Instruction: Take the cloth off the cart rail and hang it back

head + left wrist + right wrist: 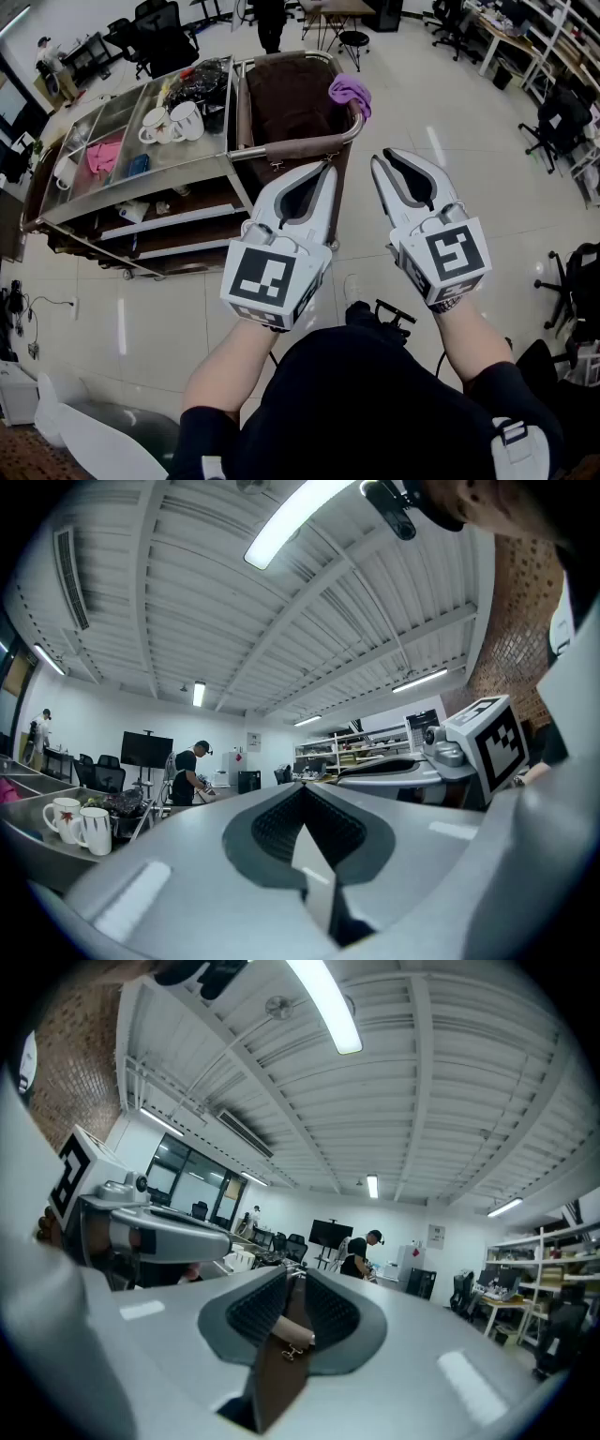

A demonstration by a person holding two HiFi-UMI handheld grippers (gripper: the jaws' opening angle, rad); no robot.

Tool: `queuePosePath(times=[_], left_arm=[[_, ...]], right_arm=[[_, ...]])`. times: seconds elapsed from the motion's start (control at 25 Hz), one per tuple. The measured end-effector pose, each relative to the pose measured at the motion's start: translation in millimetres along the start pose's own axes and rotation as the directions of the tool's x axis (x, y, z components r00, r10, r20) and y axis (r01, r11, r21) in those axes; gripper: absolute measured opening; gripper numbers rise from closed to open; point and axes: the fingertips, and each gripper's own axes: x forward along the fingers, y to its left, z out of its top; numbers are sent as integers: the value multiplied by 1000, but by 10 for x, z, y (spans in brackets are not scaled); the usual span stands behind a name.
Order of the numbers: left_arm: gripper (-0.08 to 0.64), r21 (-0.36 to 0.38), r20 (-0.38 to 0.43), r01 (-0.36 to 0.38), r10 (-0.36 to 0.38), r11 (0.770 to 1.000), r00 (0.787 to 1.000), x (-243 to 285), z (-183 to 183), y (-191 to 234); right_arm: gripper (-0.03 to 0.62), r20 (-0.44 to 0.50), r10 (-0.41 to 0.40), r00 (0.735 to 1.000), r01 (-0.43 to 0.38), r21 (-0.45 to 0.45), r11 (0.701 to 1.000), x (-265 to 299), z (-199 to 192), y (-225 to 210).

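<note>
Step in hand: approach, before the grasp. The purple cloth (349, 91) hangs bunched over the far right corner of the cart rail (291, 148), untouched. Both claws are held level, short of the cart. The left claw (329, 169) is fully closed and empty. The right claw (382, 157) stands partly open with nothing between its jaws.

Next move, as judged: advance the right claw to the cloth, widen its jaws, close on a fold, then lift it clear of the rail.
</note>
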Motion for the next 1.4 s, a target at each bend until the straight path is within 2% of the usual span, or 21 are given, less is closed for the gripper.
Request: queuePosePath(times=[0.32,0.72,1.0,1.2,1.4], left_arm=[[2,47,0,16,-16,999,1000,673,-169,60],[2,32,-67,-61,63,998,996,1899,-545,457],[2,21,-113,-144,146,989,983,2476,-909,837],[2,9,-139,-213,212,977,967,2722,-1109,1134],[2,7,-159,-232,230,973,960,2861,-1406,1300]], right_arm=[[75,-16,10,1000,-9,25,1000,314,-279,-638],[90,-89,135,987,-129,69,989,1175,-886,-1637],[108,-152,245,957,-231,102,967,1819,-1411,-2001],[118,-192,320,928,-299,132,945,2204,-1810,-2044],[123,-240,367,899,-337,158,928,2472,-2222,-2050]])
